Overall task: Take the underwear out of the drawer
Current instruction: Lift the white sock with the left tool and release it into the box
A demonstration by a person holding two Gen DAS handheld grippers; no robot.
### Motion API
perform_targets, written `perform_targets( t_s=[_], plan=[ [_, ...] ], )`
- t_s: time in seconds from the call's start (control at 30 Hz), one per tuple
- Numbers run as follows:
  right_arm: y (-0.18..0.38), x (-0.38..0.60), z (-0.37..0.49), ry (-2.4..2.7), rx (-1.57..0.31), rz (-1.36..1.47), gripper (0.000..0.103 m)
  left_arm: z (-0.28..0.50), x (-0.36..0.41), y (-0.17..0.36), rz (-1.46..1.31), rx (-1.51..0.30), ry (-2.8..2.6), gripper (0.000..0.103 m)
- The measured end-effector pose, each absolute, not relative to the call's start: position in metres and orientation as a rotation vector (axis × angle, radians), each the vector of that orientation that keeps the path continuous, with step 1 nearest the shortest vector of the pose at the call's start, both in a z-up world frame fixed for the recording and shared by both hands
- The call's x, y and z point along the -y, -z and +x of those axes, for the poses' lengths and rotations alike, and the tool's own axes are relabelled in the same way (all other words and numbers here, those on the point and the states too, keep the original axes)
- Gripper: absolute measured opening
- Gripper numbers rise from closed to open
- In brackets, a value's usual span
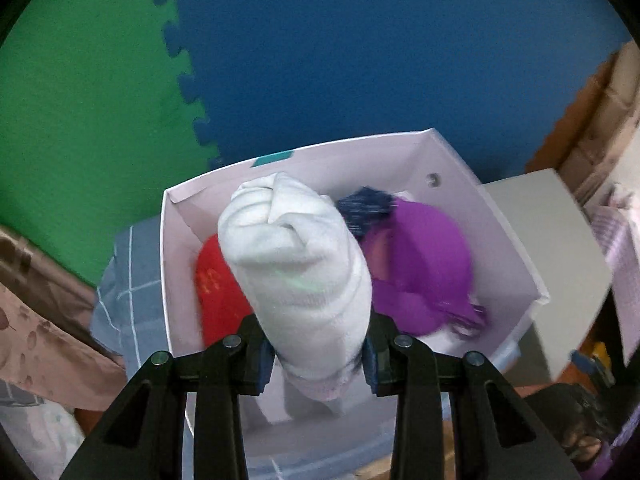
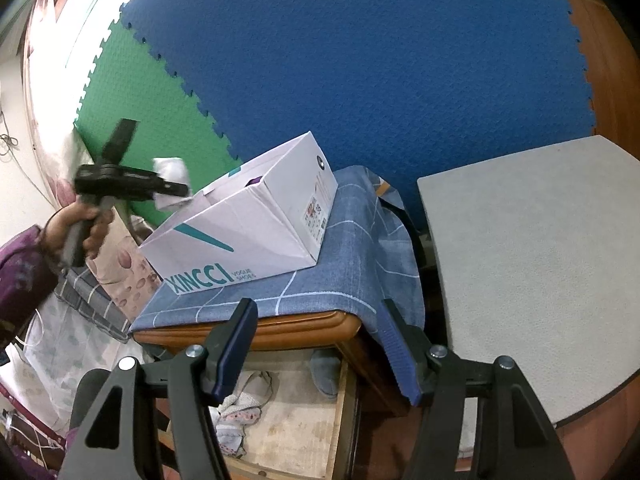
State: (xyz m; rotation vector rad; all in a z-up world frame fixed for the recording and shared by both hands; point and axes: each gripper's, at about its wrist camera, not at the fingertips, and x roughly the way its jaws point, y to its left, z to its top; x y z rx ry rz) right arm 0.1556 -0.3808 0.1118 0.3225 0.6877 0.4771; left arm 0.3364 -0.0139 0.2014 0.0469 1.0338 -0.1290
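1. White rolled garment (image 1: 296, 264): your left gripper (image 1: 318, 354) is clamped on its lower end, pads pressing from both sides. The roll stands up past the fingertips, over the open white box (image 1: 496, 216). In the right wrist view it shows as a white bundle beside the left gripper (image 2: 176, 192), above the box's near corner and seemingly clear of the rim.
2. Handling, judged: soft knit, light, not fragile. It compresses under the pads and bulges above them. The folded top looks loosely tucked, so it may unroll or flop if swung fast. A grip across the thick middle of the roll would be surer than at the thin trailing hem, which hangs below the pads.
3. Still in the box: a purple garment (image 1: 424, 264) on the right, a red one (image 1: 216, 292) on the left, a dark blue tuft (image 1: 366, 204) between them at the back. All soft and crumpled; take each at a raised fold.
4. Your right gripper (image 2: 320, 348) has its jaws apart with nothing between them, hovering in front of the box (image 2: 256, 232).
5. The box stands on a blue checked cloth (image 2: 344, 248) draped over a wooden stand (image 2: 280, 330). A grey round table (image 2: 532, 264) lies just to the right, a likely set-down spot.
6. Your hand (image 2: 86, 226) grips the left handle. Blue and green foam mats (image 2: 360, 60) form the backdrop.
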Motion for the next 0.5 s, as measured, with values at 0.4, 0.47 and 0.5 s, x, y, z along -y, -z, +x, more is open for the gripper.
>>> perform_targets(
  t_s=[0.4,0.47,0.5],
  plan=[
    [-0.111,0.378,0.157,-0.482,-0.698,0.309,0.063,0.386,-0.014,-0.163,0.002,-1.102,0.043,0.034],
    [-0.111,0.377,0.158,-0.482,-0.701,0.303,0.063,0.389,-0.016,-0.161,-0.004,-1.103,0.034,0.038],
    [-0.111,0.376,0.158,-0.482,-0.701,0.299,0.063,0.391,-0.018,-0.160,-0.002,-1.102,0.023,0.039]
  ],
)
